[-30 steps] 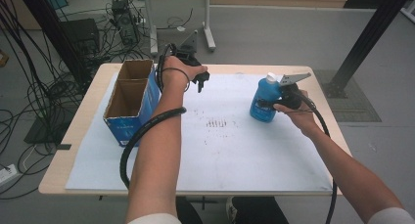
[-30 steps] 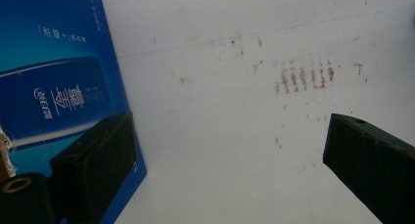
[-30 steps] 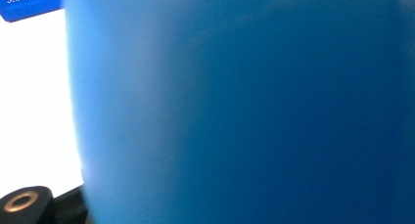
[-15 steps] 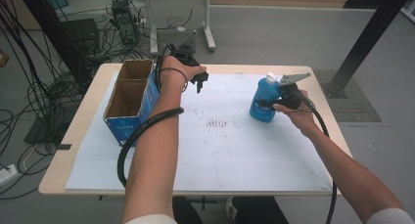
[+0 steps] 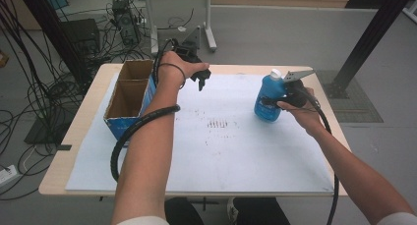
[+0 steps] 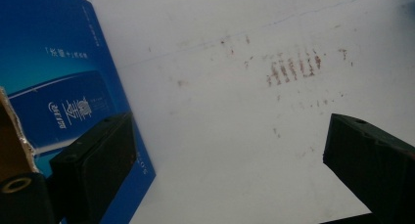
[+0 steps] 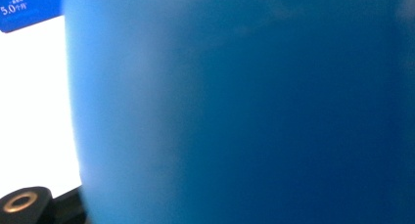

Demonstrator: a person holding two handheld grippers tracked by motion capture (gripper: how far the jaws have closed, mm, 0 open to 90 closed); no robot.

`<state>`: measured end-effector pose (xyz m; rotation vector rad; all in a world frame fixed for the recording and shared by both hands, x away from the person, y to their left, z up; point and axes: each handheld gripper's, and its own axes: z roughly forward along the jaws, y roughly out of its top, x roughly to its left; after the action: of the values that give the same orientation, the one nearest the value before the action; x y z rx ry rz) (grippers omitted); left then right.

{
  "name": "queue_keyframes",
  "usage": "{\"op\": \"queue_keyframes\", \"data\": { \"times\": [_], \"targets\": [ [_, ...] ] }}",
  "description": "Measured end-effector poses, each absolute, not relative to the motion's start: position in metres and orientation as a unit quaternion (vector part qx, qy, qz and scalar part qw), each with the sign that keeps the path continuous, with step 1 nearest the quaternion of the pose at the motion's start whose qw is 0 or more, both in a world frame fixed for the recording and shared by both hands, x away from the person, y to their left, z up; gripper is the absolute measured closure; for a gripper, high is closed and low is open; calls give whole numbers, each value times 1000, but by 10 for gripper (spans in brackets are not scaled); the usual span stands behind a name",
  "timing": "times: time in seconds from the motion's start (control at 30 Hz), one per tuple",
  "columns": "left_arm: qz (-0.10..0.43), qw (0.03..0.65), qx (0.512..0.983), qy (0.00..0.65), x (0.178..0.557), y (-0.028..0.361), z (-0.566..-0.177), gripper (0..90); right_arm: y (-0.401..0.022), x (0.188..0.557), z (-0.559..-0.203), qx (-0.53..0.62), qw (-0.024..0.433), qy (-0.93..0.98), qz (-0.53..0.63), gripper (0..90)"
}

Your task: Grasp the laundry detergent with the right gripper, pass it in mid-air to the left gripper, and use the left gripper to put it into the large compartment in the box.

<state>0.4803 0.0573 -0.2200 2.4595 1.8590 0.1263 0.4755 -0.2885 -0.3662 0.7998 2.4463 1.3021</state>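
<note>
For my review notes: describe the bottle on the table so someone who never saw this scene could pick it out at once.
Start from the white sheet covering the wooden table. Near its far right corner stands an upright blue bottle with a white cap, the right gripper shut on its side. The other blue thing, an open cardboard box, sits at the left edge and is rectangular.

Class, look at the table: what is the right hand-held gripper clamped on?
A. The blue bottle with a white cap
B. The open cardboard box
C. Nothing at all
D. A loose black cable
A: in the high view the right hand-held gripper is closed on the side of the blue bottle, which stands upright on the white sheet, and the bottle's blue wall looms right in front of the right gripper view's camera.
</note>
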Motion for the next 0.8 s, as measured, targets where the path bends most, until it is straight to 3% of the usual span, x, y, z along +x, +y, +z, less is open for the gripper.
{"op": "queue_keyframes", "data": {
  "times": [0.8],
  "targets": [
    [48, 38, 858, 511, 469, 64, -169, 63, -277, 452, -301, 314, 99, 848, 416, 451]
  ]
}}
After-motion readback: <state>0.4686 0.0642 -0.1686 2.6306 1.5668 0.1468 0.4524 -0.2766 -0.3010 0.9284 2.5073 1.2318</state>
